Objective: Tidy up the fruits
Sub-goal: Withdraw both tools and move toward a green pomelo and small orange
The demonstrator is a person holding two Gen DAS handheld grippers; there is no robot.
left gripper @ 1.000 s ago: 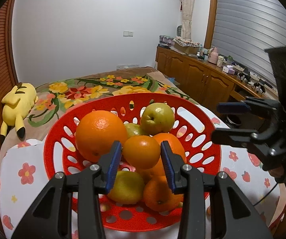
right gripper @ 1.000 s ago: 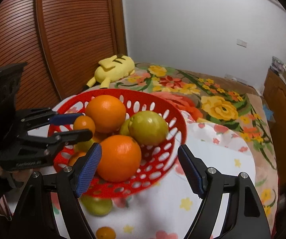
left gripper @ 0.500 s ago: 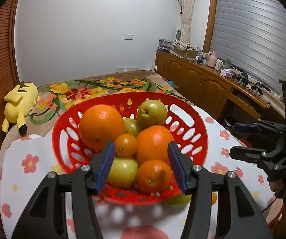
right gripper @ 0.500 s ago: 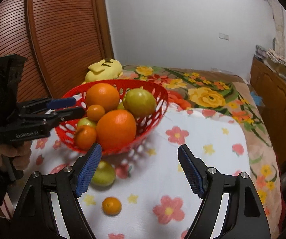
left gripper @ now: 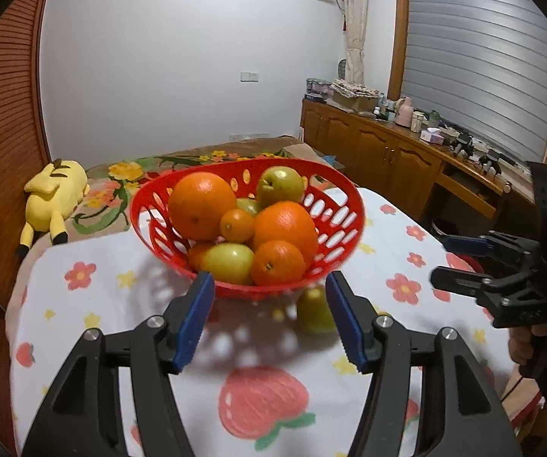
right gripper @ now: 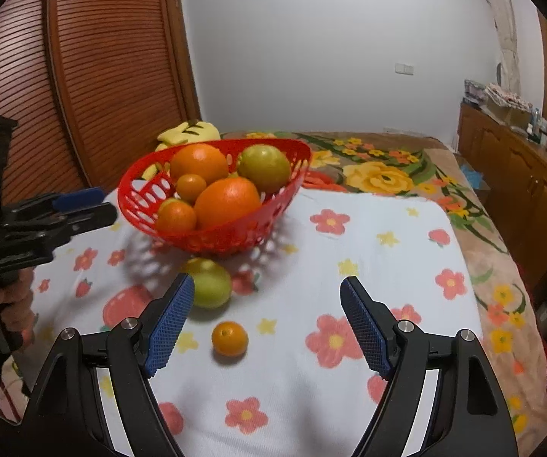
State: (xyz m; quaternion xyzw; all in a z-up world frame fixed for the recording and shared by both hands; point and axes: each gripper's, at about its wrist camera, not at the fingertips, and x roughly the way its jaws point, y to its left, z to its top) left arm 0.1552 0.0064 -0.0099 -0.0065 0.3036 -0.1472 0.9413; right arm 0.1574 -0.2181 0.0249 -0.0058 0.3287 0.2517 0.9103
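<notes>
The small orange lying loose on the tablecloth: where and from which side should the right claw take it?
Grip the small orange across its widest middle, coming down from above and the near side. It is round, so any pair of opposite sides serves. It lies free on the tablecloth, apart from the green fruit, between the open right claw's pads.

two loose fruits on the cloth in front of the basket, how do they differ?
The green fruit is clearly bigger than the small orange. Colour: the green fruit is yellow-green, the small orange bright orange. Place: the green fruit sits close by the red basket, the small orange lies nearer the camera. Both rest on the floral cloth, outside the basket, ungripped.
</notes>
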